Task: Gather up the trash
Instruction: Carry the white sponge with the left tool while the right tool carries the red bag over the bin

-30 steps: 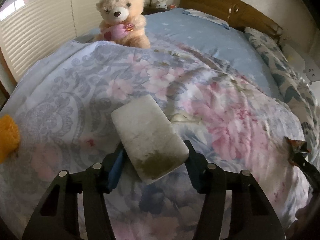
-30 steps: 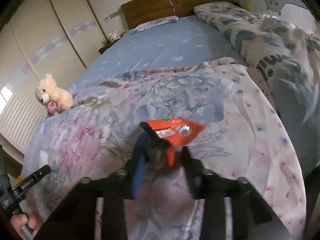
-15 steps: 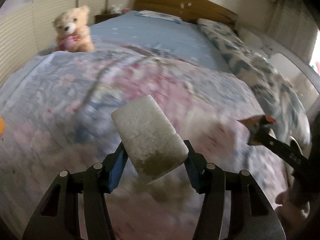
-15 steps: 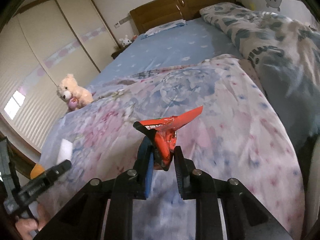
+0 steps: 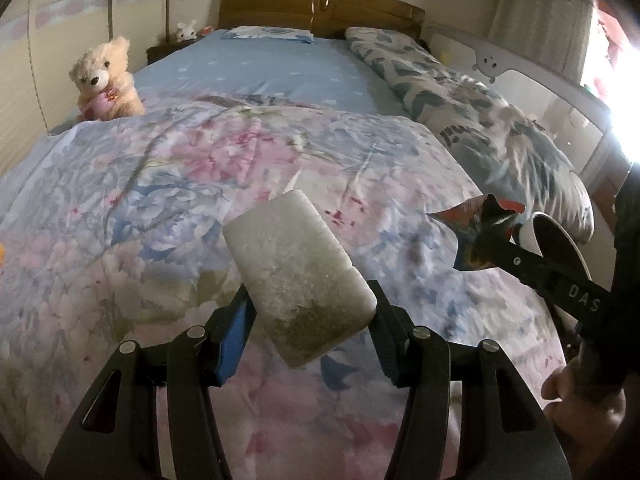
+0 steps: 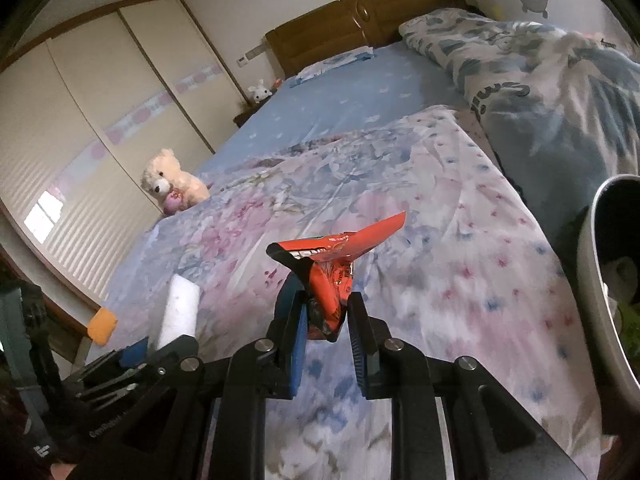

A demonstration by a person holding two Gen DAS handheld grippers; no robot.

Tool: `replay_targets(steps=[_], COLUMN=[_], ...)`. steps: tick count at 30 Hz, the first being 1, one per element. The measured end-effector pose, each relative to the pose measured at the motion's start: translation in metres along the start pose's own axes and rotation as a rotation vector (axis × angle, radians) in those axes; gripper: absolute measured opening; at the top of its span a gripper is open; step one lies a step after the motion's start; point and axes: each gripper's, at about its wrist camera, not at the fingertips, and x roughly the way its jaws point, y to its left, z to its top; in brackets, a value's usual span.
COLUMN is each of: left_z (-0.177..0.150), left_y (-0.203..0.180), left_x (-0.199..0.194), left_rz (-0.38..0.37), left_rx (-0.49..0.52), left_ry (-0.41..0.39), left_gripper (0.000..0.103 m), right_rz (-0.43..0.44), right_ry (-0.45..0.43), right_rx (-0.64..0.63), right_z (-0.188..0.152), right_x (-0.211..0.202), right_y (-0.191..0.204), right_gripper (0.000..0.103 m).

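Observation:
My left gripper is shut on a dirty white sponge block and holds it above the floral quilt. The sponge also shows in the right wrist view. My right gripper is shut on a crumpled red snack wrapper above the quilt's near right part. The wrapper also shows in the left wrist view at the right. A round grey trash bin with litter inside stands at the right edge, beside the bed; its rim shows in the left wrist view.
A teddy bear sits at the bed's left side. A rolled patterned duvet lies along the right. An orange object lies at the bed's left edge. The wooden headboard and wardrobe doors are behind.
Both grippers have swung to the right, still holding the sponge and the wrapper. The trash bin has come into view at the right edge.

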Motion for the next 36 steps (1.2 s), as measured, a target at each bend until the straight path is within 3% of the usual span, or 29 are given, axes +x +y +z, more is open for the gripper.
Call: replay_targets(steps=[19, 36], left_z=[-0.016, -0.027], left_y=[-0.040, -0.074], left_x=[-0.030, -0.034], left_rz=[-0.019, -0.057], left_rx=[0.081, 0.150], left_ry=[-0.032, -0.020], left_gripper=[0.054, 0.054], right_rz=[0.013, 0.005], right_ry=[-0.062, -0.102], right_rx=[0.044, 0.082], right_z=[-0.027, -0.036], right_x=[-0.057, -0.088], right_y=[-0.014, -0.032], right_gripper=[0.020, 0.020])
